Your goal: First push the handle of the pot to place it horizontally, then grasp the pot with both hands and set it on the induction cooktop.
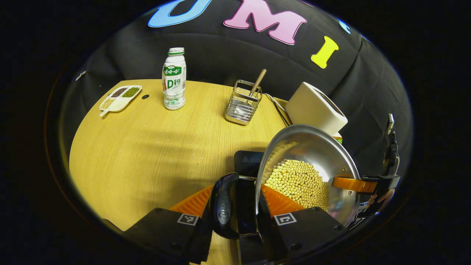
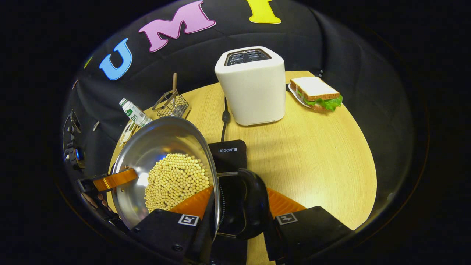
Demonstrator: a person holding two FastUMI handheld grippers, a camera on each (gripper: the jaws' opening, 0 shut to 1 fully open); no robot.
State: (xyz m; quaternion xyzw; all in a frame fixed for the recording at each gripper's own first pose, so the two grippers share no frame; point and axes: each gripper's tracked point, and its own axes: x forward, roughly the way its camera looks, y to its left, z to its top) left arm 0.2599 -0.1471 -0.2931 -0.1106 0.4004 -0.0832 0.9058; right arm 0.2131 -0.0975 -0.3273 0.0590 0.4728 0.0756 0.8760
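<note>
A steel pot (image 1: 312, 151) holding yellow beans (image 1: 300, 182) is carried between both grippers, over the black induction cooktop (image 1: 248, 162). My left gripper (image 1: 237, 208) is shut on the pot's black side handle (image 1: 224, 206). In the right gripper view the pot (image 2: 162, 147) sits to the left, and my right gripper (image 2: 243, 209) is shut on the opposite black handle (image 2: 246, 206). The cooktop (image 2: 228, 154) lies just beyond it. Each view shows the other gripper at the pot's far rim. Whether the pot's base touches the cooktop is hidden.
On the round wooden table (image 1: 147, 154) stand a milk bottle (image 1: 174, 79), a divided dish of beans (image 1: 120, 97) and a wire basket with a wooden stick (image 1: 243, 101). A white toaster (image 2: 252, 86) with its cable stands behind the cooktop. A sandwich (image 2: 316, 94) lies at the back right.
</note>
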